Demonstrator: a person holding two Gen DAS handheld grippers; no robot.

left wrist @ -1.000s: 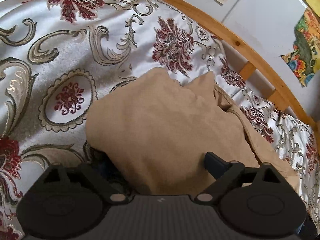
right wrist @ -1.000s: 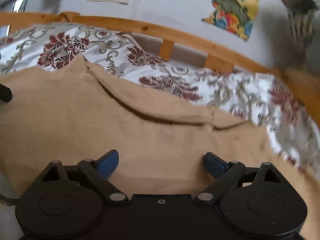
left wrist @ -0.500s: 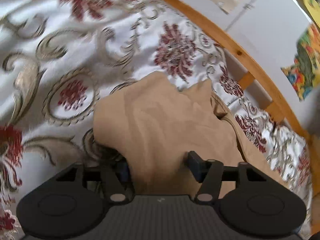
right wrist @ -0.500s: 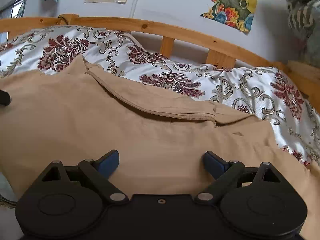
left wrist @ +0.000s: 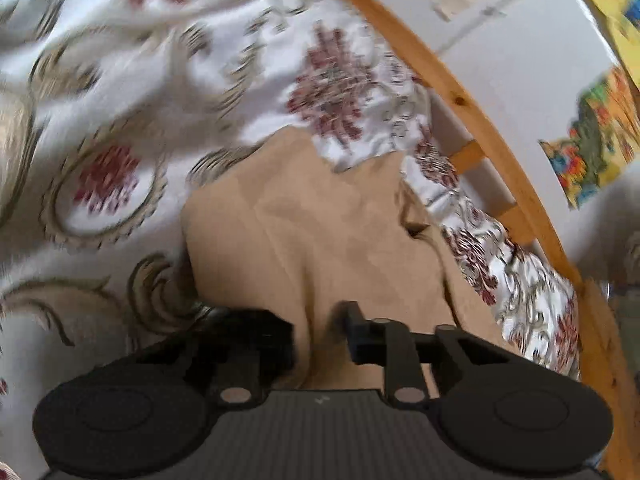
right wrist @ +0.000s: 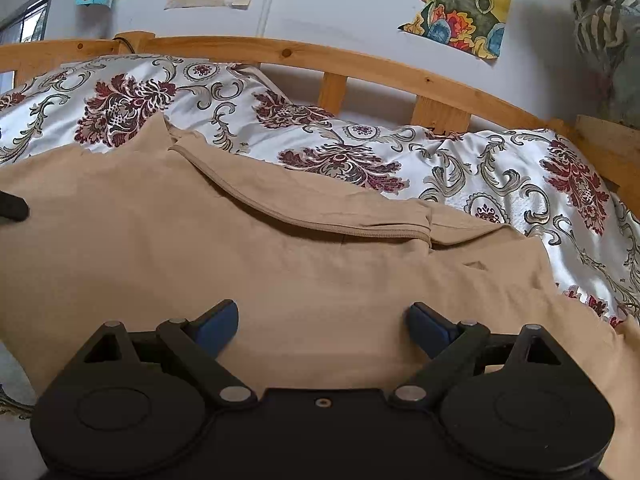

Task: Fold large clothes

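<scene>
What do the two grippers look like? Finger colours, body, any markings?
Both are matte black. Each has two round discs, angled linkage arms and silver pivot pins. The right gripper has blue pads. The left gripper has a ribbed grey centre plate; its pads look dark. No cables, hands or sleeves visible.

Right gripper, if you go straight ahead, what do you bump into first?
Most likely the tan garment spread right in front of the open right gripper, well before the floral bedspread; the exact depth is hard to judge.

A wooden-railed bed [right wrist: 360, 60] is carrying a white floral bedspread [right wrist: 500, 184]. A tan garment [right wrist: 240, 264] is lying directly on that bedspread, spreading across its near side with one edge folded over.
</scene>
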